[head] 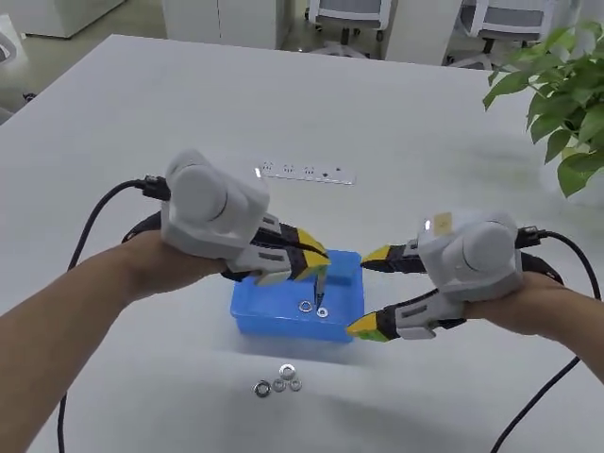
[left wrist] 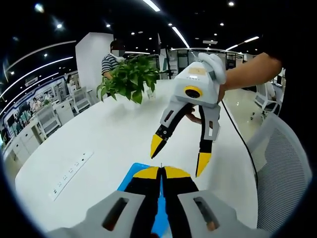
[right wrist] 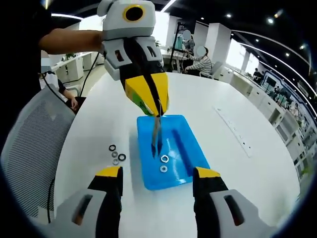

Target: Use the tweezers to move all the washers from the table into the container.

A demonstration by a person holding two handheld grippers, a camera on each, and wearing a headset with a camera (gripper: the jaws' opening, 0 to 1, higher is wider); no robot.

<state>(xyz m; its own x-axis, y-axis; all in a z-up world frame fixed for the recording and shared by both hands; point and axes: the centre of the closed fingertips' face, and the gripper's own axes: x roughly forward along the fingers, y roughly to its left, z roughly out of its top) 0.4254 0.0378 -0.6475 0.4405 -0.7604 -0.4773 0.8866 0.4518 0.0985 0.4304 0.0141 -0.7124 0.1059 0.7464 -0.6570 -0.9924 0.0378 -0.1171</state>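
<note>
Four small metal washers [head: 279, 380] lie clustered on the near edge of the white table [head: 142, 113], just in front of the blue container [head: 247, 319], which holds two more washers [head: 313, 309]. Thin, flat and light, they look likely to slip; a pinch across the rim or through the hole seems the surest hold. The left claw [head: 316, 260] is clamped on the tweezers [head: 320, 285], tips down inside the container. The right claw [head: 363, 291] stands wide and empty. Beyond lie a power strip [head: 304, 173] and a plant [head: 566, 94].

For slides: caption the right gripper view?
Left claw holds metal tweezers over a blue plastic tray with two silver washers; four lie beside it.
</note>
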